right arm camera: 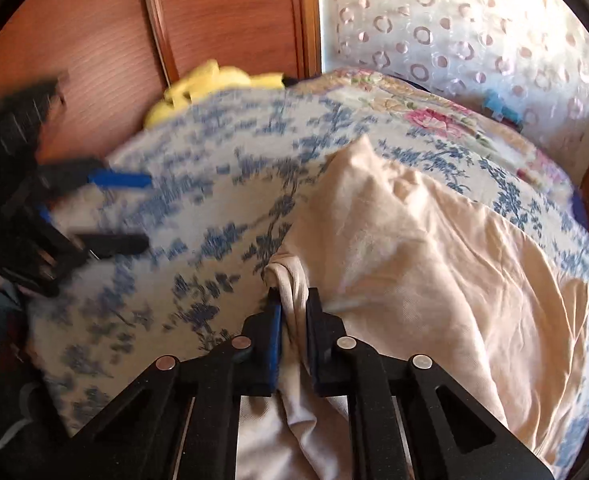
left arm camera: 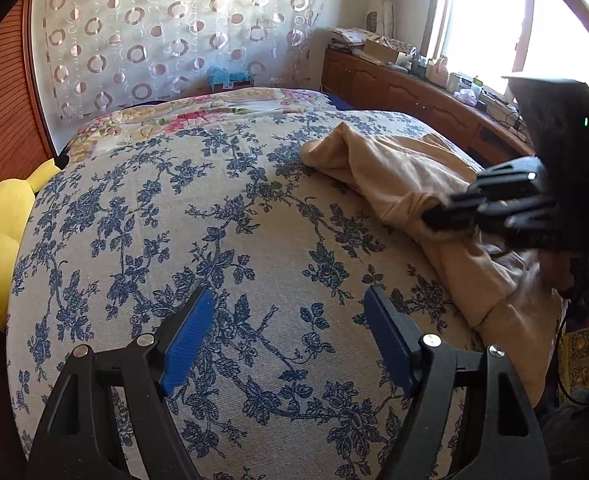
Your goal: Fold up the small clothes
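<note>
The folding looks barely begun: the one cream garment (right arm camera: pixel 434 264) lies crumpled and bunched on the blue-flowered bedspread (left arm camera: pixel 198 232), with no clean fold line visible anywhere, so flattening it out and making every fold is, by my judgement, still left to do. The right gripper (right arm camera: pixel 293 320) is clenched on a gathered edge of the garment, the cloth pinched between its two fingers and trailing back beneath it. The left gripper (left arm camera: pixel 288 336) is released, jaws spread wide, holding nothing, and hovers over bare bedspread well apart from the cloth, which lies toward the right side of the bed in its view. Counting: one garment, as far as the bunching lets me tell; two grippers; one yellow plush toy (left arm camera: pixel 2 240) at the bed's edge by the wooden headboard; one pink-flowered quilt (left arm camera: pixel 198 110) at the far end of the bed.
</note>
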Motion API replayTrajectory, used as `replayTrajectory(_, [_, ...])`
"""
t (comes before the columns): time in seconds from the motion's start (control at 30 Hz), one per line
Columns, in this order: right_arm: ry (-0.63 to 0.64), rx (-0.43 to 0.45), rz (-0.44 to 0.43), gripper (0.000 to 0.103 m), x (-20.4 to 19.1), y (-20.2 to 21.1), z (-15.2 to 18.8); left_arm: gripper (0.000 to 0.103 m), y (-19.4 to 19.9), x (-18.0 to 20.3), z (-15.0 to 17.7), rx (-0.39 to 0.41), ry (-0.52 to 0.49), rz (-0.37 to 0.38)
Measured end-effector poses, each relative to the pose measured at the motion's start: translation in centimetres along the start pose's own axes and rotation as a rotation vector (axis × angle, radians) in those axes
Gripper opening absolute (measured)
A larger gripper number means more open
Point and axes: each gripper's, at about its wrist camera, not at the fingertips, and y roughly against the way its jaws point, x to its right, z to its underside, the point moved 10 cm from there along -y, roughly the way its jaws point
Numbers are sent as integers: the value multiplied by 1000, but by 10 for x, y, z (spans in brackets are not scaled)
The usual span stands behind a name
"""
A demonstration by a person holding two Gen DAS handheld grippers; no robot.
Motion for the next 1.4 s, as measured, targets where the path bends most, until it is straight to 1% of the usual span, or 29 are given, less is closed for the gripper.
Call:
replayTrajectory(0.03, [-16, 19, -15, 9, 4, 7, -3, 78, -1, 2, -1, 0, -2, 3])
replayTrajectory(0.27, [-156, 161, -17, 8, 65, 62, -25, 78, -9, 16, -8, -6, -26, 25])
replayTrajectory(0.3, [-166, 171, -6, 8, 72, 67, -26, 78, -10, 18, -8, -8, -28, 27])
replayTrajectory(0.37, [-159, 182, 50, 8, 88, 74, -26, 78, -13, 21, -9, -13, -34, 30])
replayTrajectory(0.47, [-166, 168, 109, 7, 110, 74, -22, 78, -15, 25, -9, -19, -42, 31])
replayTrajectory(0.6, [-208, 130, 182, 7, 144, 64, -16, 78, -18, 29, -9, -26, -46, 31])
replayTrajectory(0.77, [-237, 101, 244, 7, 163, 57, -18, 78, -21, 32, -9, -35, -48, 29])
replayTrajectory(0.9, [-276, 56, 301, 7, 180, 40, -18, 78, -21, 34, -8, -38, -51, 29])
replayTrajectory(0.93, [-279, 47, 317, 10, 183, 38, -19, 78, -21, 35, -8, -38, -51, 29])
replayTrajectory(0.97, [-281, 36, 340, 22, 185, 40, -19, 78, -21, 36, -8, -38, -52, 30])
replayTrajectory(1.0, [-285, 22, 376, 27, 189, 40, -19, 78, -21, 37, -8, -38, -54, 31])
replayTrajectory(1.03, [-290, 13, 426, 34, 194, 40, -18, 78, -21, 38, -8, -39, -55, 31])
replayTrajectory(1.07, [-293, 14, 449, 39, 199, 41, -23, 78, -21, 38, -8, -39, -56, 32])
replayTrajectory(1.1, [-303, 20, 457, 39, 200, 43, -24, 78, -22, 39, -8, -40, -56, 33])
replayTrajectory(1.17, [-323, 46, 437, 39, 194, 46, -27, 78, -23, 40, -8, -41, -59, 35])
replayTrajectory(1.27, [-287, 65, 376, 40, 172, 44, -34, 78, -24, 42, -8, -42, -60, 38])
replayTrajectory(1.37, [-244, 39, 342, 44, 151, 33, -38, 78, -27, 44, -9, -42, -58, 44])
replayTrajectory(1.4, [-231, 18, 340, 44, 146, 26, -38, 78, -27, 46, -9, -43, -58, 45])
